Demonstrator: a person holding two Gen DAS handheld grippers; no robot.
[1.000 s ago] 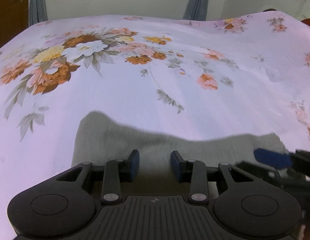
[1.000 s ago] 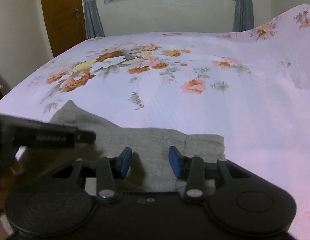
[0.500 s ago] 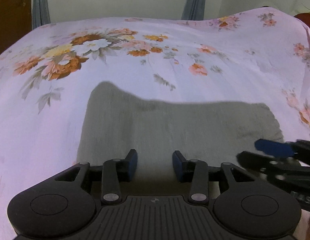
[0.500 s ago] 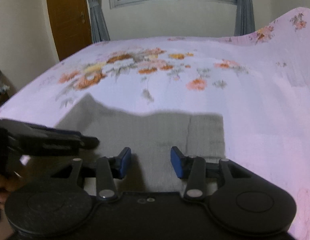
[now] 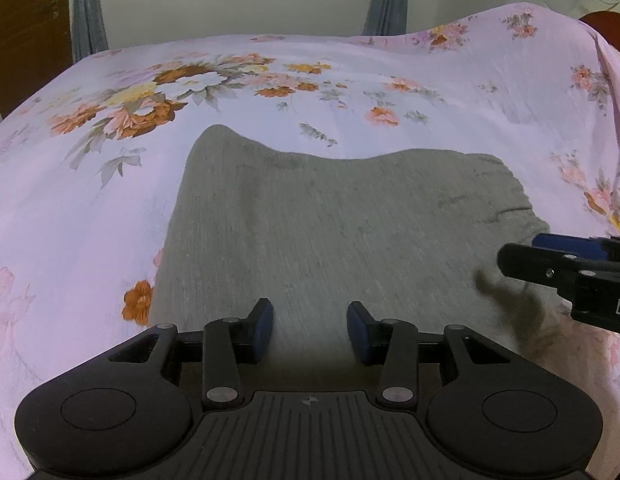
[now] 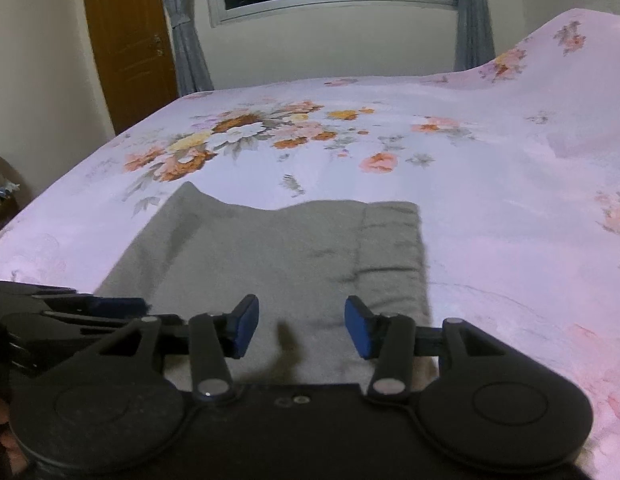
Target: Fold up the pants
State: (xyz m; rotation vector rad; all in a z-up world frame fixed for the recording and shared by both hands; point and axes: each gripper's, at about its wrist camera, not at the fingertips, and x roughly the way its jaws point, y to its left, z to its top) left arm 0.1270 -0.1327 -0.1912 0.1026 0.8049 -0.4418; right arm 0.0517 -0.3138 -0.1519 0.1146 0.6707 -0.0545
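Holding both grippers, left (image 5: 310, 328) and right (image 6: 298, 326), empty above the near edge, right jaws opening, we see the folded pants (image 5: 330, 224) flat on the bed (image 5: 450, 120).

Dim indoor light, soft blur, fisheye-bent edges, dark corners.

Matt grey knit pants (image 5: 330, 232), smooth floral bedsheet (image 5: 450, 120)

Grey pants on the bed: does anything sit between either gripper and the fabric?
Nothing visible does. The grey pants lie flat on the floral bedsheet, directly under the left gripper and the right gripper, whose jaws are opening with nothing clamped.
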